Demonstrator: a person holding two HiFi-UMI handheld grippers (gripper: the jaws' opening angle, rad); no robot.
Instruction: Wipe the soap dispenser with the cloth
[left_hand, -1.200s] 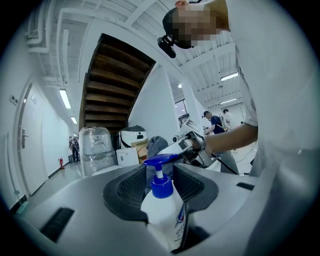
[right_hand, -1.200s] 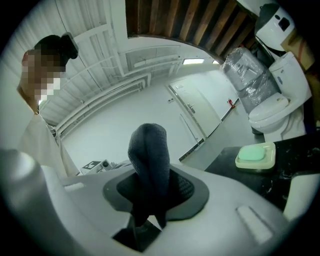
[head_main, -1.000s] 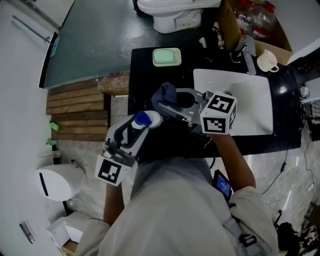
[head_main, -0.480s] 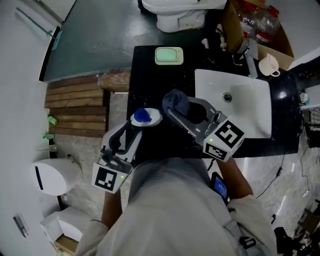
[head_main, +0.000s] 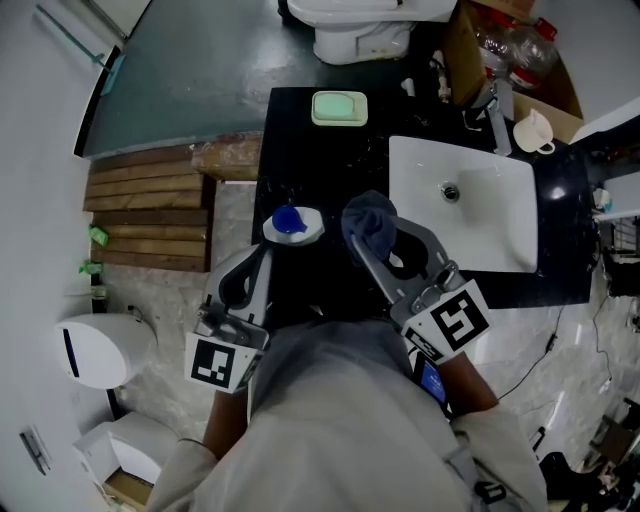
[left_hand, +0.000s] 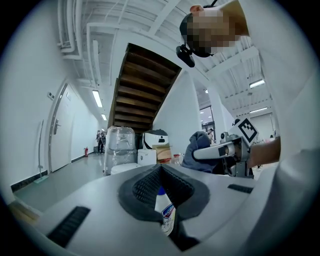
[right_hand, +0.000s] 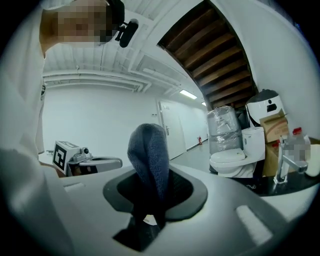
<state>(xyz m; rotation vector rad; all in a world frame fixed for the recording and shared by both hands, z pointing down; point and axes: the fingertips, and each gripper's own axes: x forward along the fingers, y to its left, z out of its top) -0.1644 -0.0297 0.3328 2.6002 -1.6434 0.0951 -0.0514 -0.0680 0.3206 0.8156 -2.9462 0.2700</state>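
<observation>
While left gripper (head_main: 272, 250) jaws, just closed, clamp the soap dispenser (head_main: 291, 223), right gripper (head_main: 385, 250) pinches the cloth (head_main: 368, 222) at dispenser's three o'clock, not touching.

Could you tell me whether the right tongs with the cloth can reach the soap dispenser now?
Probably yes: the left tongs hold the soap dispenser beside the cloth, with nothing between them.

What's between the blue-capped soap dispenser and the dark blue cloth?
Head view: only bare black countertop lies between the white, blue-capped soap dispenser and the dark blue knitted cloth; they don't touch.
</observation>
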